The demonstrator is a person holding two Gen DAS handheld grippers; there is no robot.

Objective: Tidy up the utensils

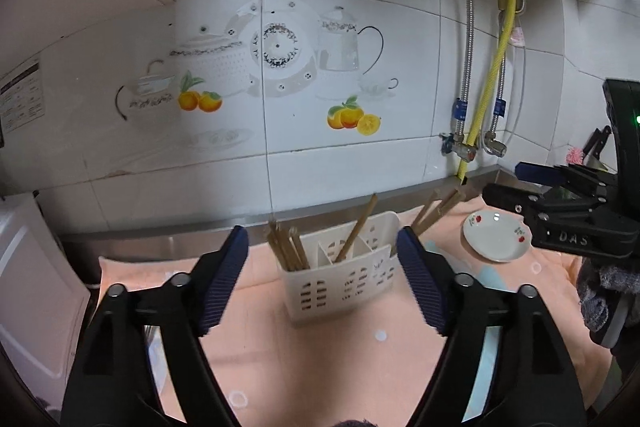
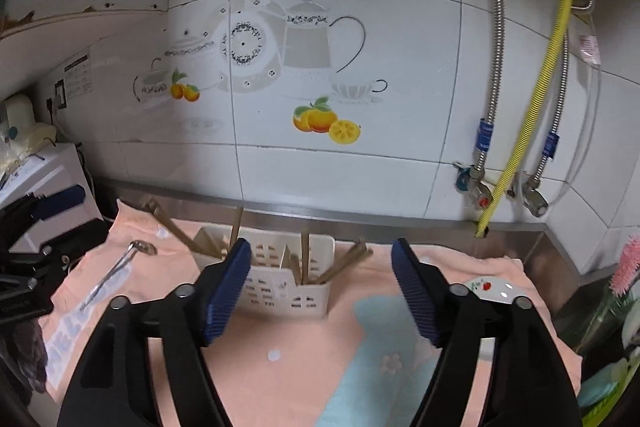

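A white slotted utensil holder (image 1: 340, 279) stands on a peach towel (image 1: 320, 367), with wooden chopsticks (image 1: 288, 247) in its compartments. My left gripper (image 1: 322, 255) is open and empty, its jaws to either side of the holder but nearer the camera. In the right wrist view the holder (image 2: 280, 283) stands ahead, with chopsticks (image 2: 305, 257) leaning out of it. A metal spoon (image 2: 116, 271) lies on the towel to its left. My right gripper (image 2: 320, 267) is open and empty; it also shows in the left wrist view (image 1: 504, 183).
A small white plate with red flowers (image 1: 496, 233) lies on the towel at the right. Pipes and valves (image 2: 488, 195) run down the tiled wall. A white appliance (image 1: 28, 287) stands at the left. A pink brush in a glass jar (image 2: 624, 271) is at the far right.
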